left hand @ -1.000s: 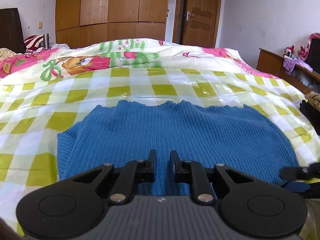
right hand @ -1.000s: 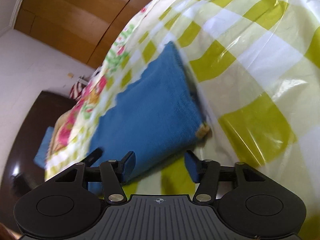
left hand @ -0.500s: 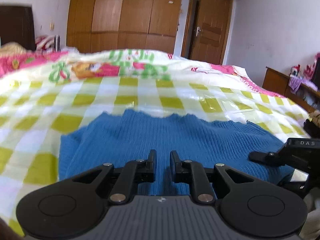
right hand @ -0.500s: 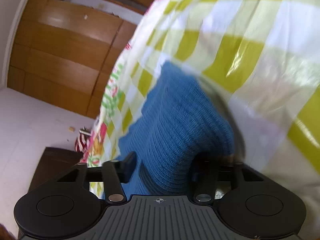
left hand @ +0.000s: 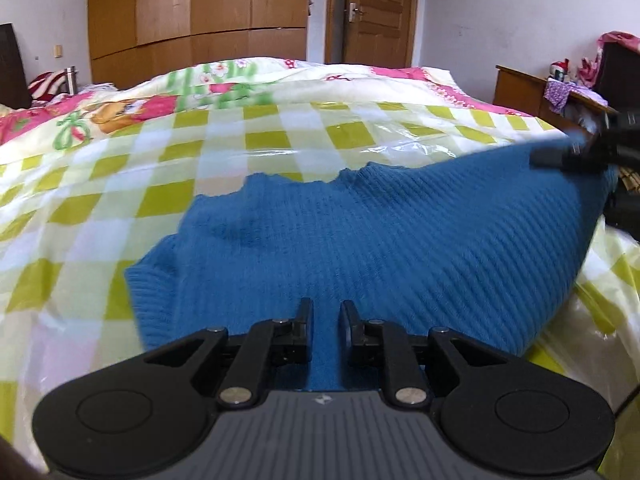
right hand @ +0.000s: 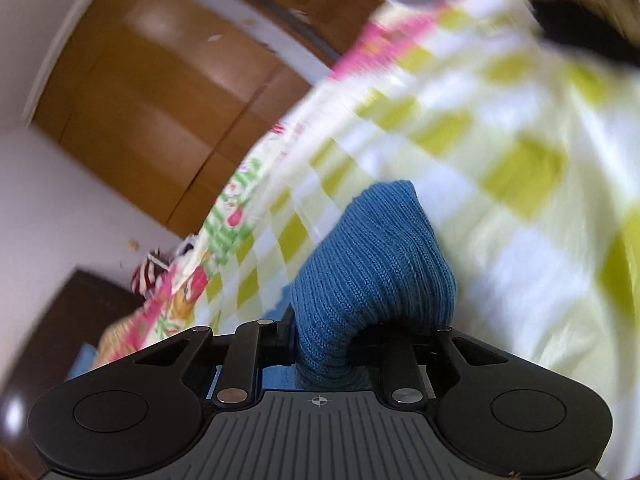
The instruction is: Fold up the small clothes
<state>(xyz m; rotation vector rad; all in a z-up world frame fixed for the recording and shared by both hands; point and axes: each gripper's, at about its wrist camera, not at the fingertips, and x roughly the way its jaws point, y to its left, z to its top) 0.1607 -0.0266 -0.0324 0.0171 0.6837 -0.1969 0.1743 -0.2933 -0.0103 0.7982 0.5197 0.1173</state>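
Note:
A blue ribbed knit sweater [left hand: 360, 240] lies on a bed covered with a yellow-green checked sheet [left hand: 160, 160] under clear plastic. My left gripper [left hand: 325, 312] sits over the sweater's near edge, jaws nearly together with a narrow gap, blue fabric showing between them. My right gripper [right hand: 324, 332] is shut on a bunched fold of the sweater [right hand: 372, 264] and holds it raised above the sheet [right hand: 500, 184]. In the left wrist view the right gripper [left hand: 576, 152] lifts the sweater's right side.
A floral quilt [left hand: 140, 108] lies at the bed's far side. A wooden wardrobe [left hand: 192, 16] and door [left hand: 372, 12] stand behind it. A wooden cabinet with clutter [left hand: 536, 88] is at the right. A dark headboard [right hand: 60, 340] is at the left.
My right gripper closed on the sweater's right edge and lifted it up off the bed. The sweater's right side now rises. My left gripper stayed over the near edge.

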